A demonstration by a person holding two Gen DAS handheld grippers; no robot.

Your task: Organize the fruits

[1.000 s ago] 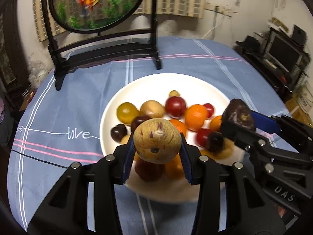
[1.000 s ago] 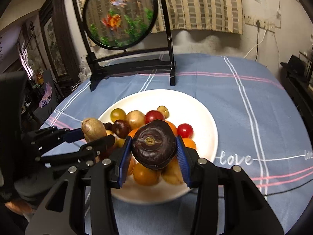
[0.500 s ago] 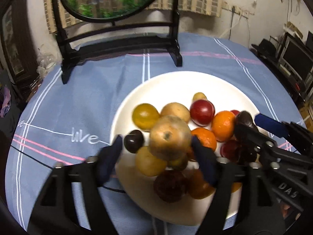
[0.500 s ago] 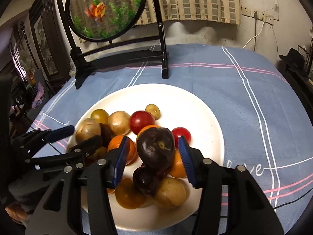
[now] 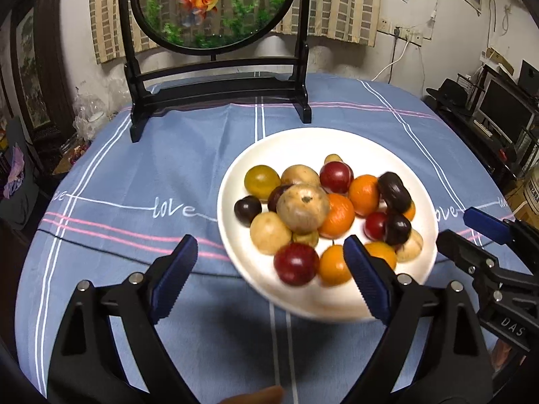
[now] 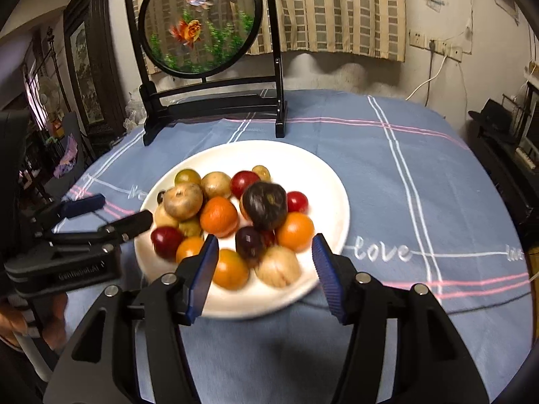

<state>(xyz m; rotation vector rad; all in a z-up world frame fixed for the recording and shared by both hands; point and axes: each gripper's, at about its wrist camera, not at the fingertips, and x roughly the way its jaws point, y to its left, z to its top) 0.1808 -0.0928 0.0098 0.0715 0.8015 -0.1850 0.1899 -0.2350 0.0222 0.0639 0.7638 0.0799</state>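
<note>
A white plate holds a pile of several small fruits in red, orange, yellow, tan and dark purple. A tan round fruit lies on top of the pile, free of any pad. A dark purple fruit rests on the pile too. My left gripper hangs in front of the plate's near rim, jaws opening wide, no fruit between them. My right gripper stands before the near rim as well, jaws opening, nothing gripped.
A round goldfish screen on a black stand stands behind the plate on the blue tablecloth. Desks with monitors lie past the table's right edge. A person's hand holds the left gripper.
Both grippers let go: the tan fruit left the left jaws and the dark purple fruit the right jaws, both landing on the pile. Both grippers drew back from the plate.
</note>
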